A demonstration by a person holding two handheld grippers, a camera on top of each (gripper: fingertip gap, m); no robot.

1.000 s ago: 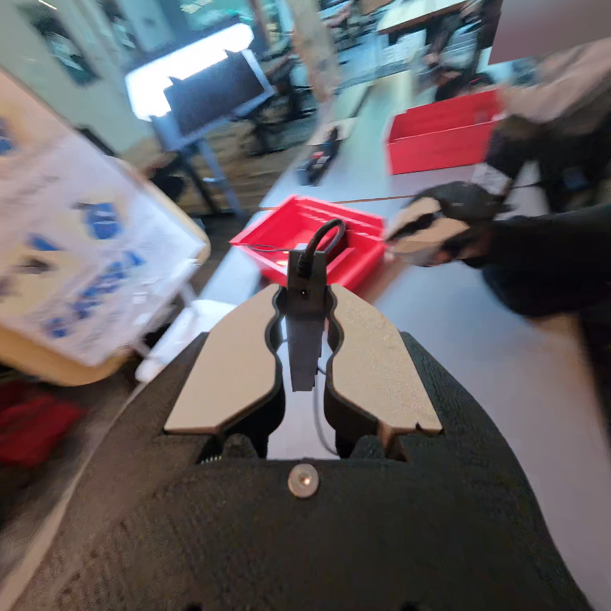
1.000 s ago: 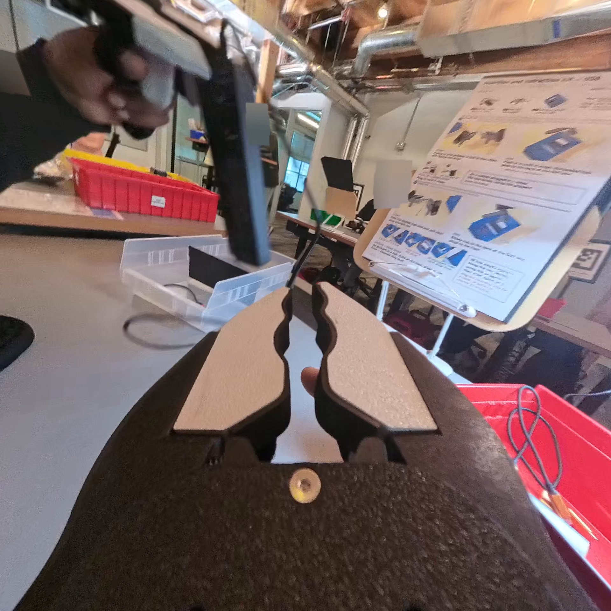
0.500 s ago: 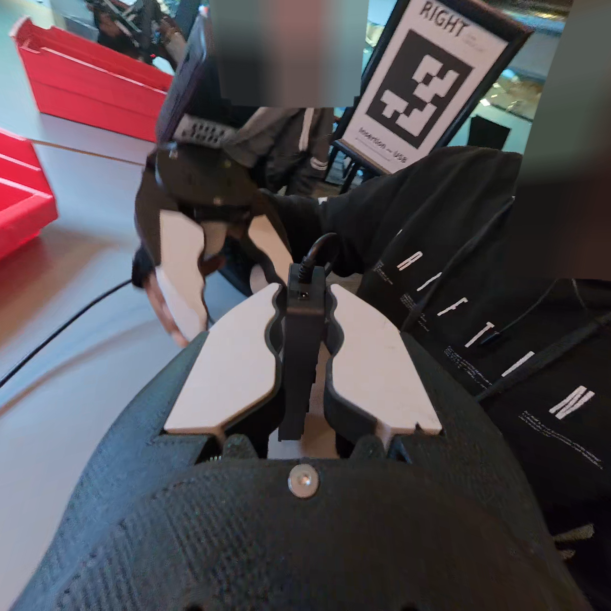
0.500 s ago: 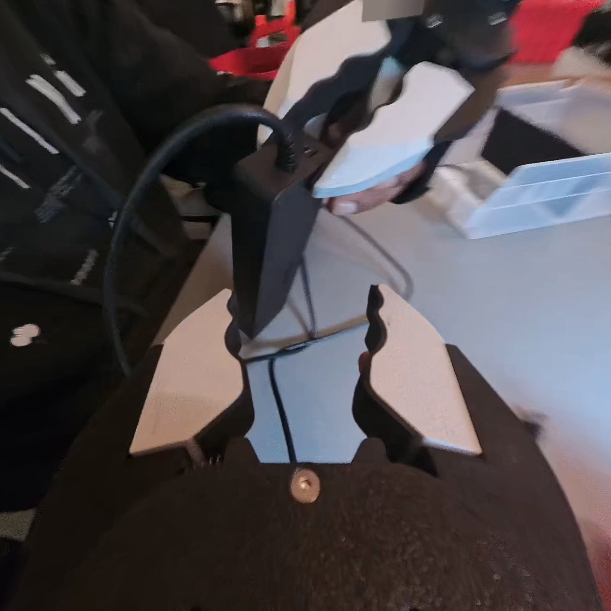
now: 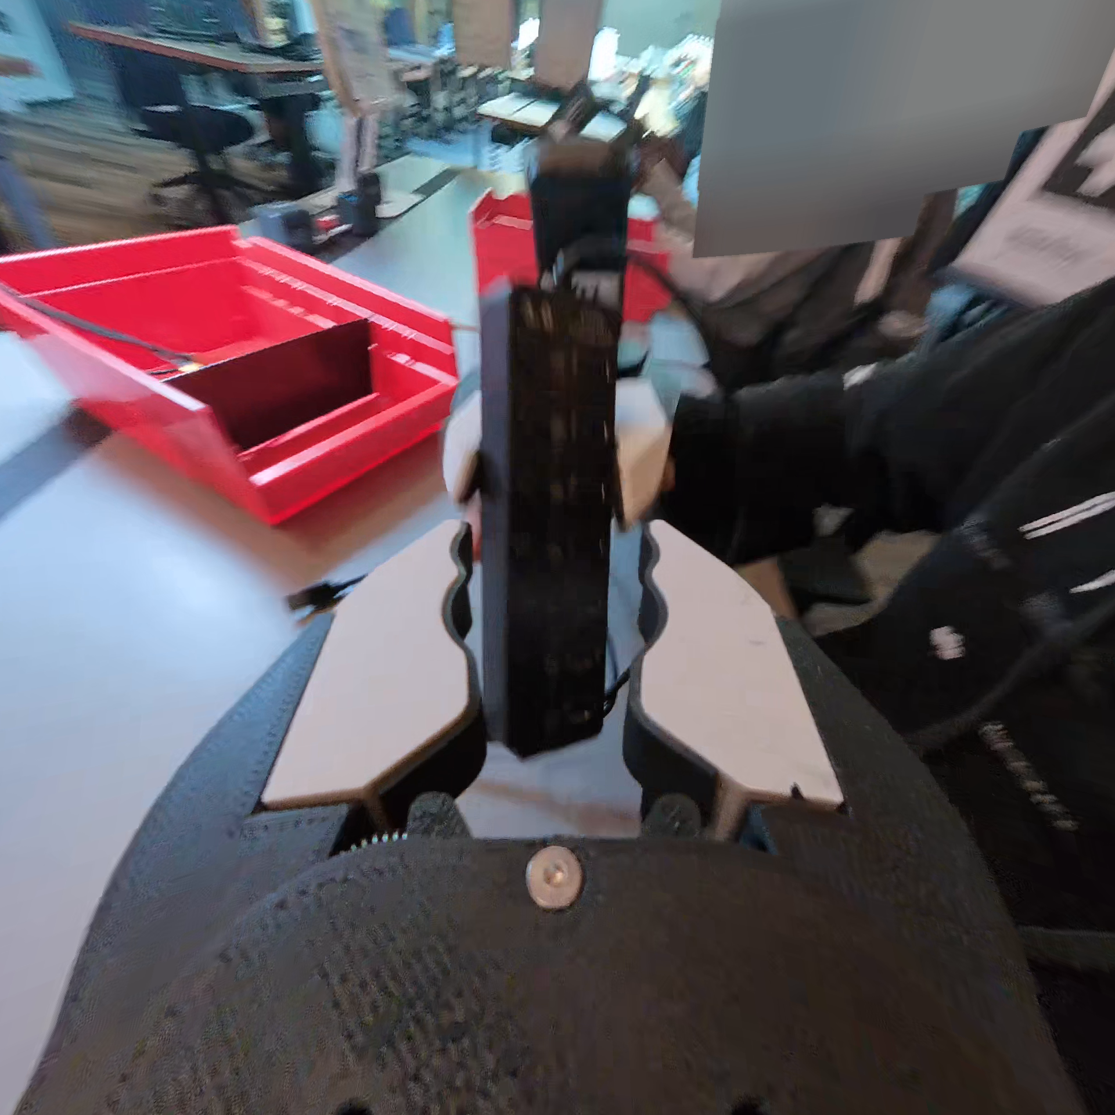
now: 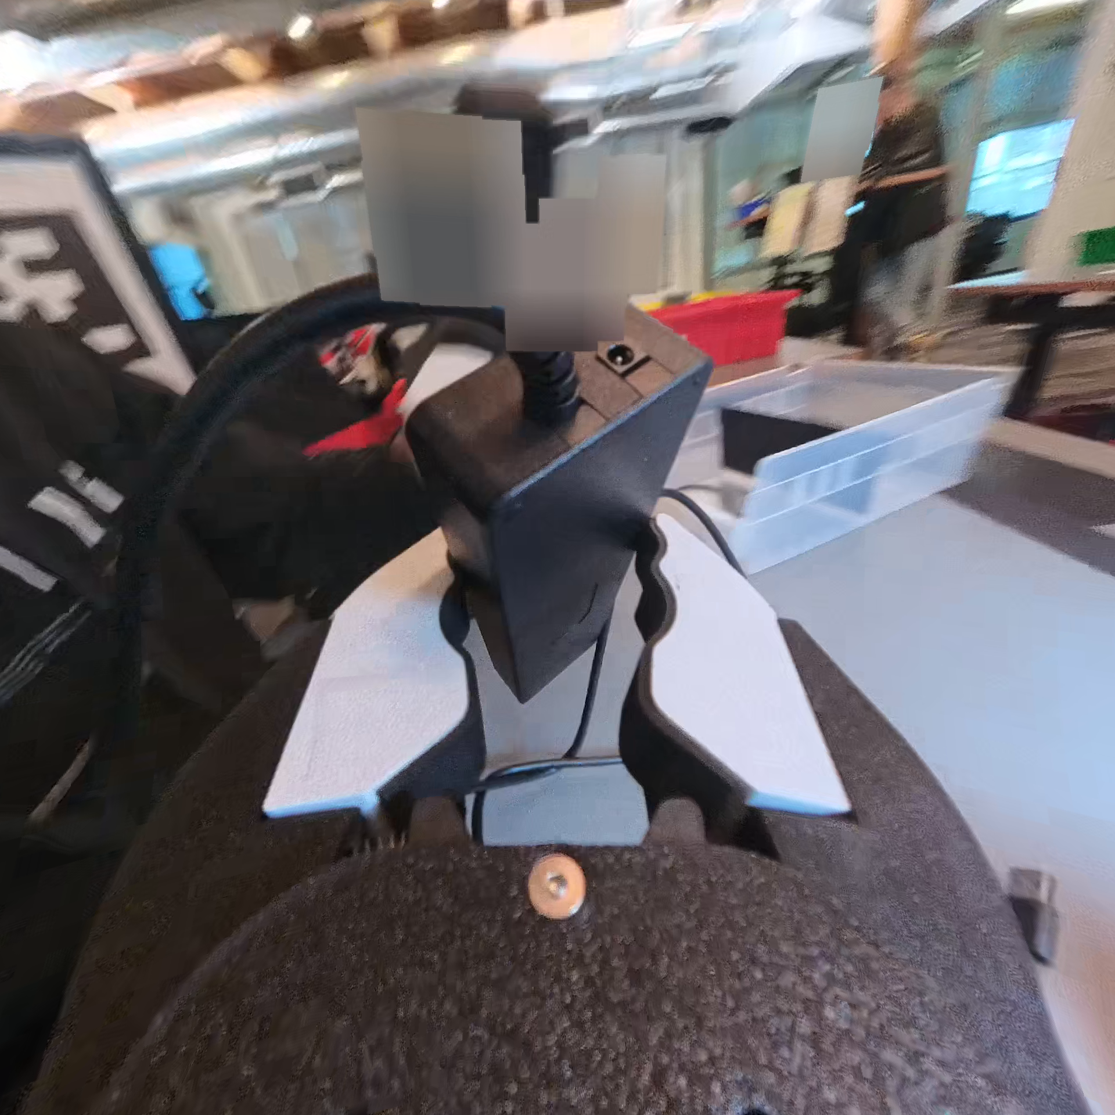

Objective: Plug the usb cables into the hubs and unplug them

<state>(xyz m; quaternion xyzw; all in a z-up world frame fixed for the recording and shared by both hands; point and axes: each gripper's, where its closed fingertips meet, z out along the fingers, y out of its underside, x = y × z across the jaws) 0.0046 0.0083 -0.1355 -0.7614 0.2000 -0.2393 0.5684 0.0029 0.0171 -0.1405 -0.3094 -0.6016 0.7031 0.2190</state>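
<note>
Two grippers on one hub right now, so it reads to me like a mid-air handoff. The black hub [image 5: 552, 513] is up off the table [image 5: 120, 603], standing roughly upright, with its thick cable [image 6: 181, 422] coming out the top end and looping off to the side. The left gripper [image 5: 552, 537] has its jaws apart, with a visible gap on at least one side of the hub. The right gripper [image 6: 552, 567] looks clamped on the hub's body farther along, though it's blurry enough that I wouldn't swear how firm that grip is

Handling-wise I'd guess it's a light, rigid plastic bar with smooth flat sides, so it could easily twist in a pinch. That stiff cable will tug on the top end too. Best hold is probably across the two broad faces near the middle, keeping the port side clear

A small black plug end [image 5: 317, 597] lies on the table near the red bin [image 5: 181, 314], and a clear bin [image 6: 875, 458] sits over on the other side
</note>
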